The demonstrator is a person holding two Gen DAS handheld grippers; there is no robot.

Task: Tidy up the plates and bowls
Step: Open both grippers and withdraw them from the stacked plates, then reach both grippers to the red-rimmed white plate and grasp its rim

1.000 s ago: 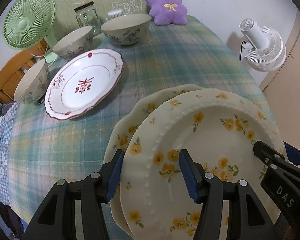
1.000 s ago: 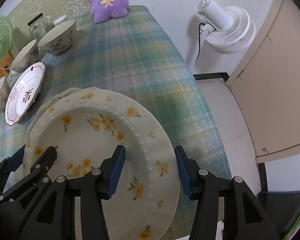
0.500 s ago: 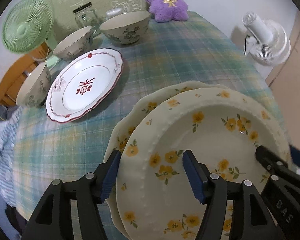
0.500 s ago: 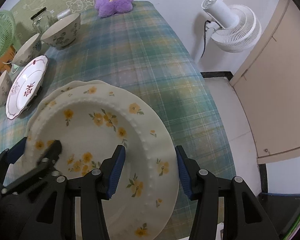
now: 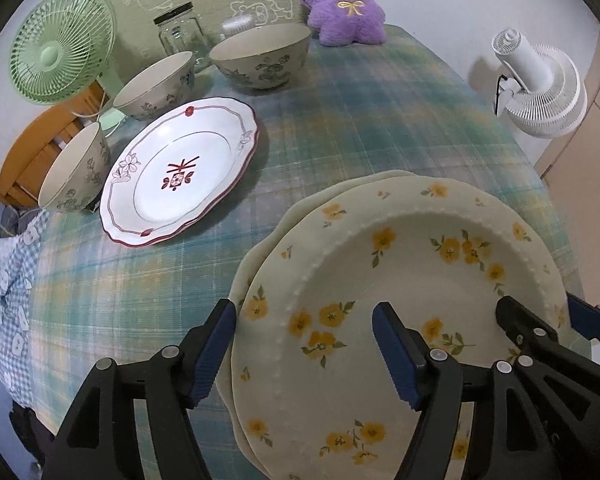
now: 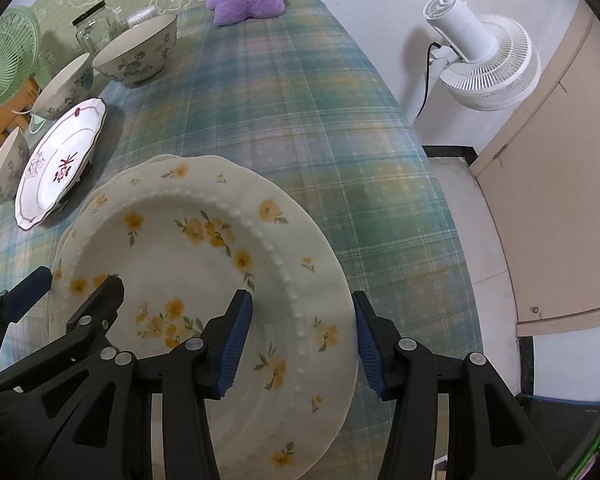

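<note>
Left gripper fingers opening, right gripper fingers spread, both straddling the yellow-flower plate rim; I judge it glazed, slippery, brittle: grip rim

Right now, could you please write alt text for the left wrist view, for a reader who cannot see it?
The left gripper, its jaws opening, straddles the rim of a yellow-flowered plate stacked on another on a plaid tablecloth. Beyond lie a red-trimmed white plate and three bowls; the right gripper enters at right.
</note>
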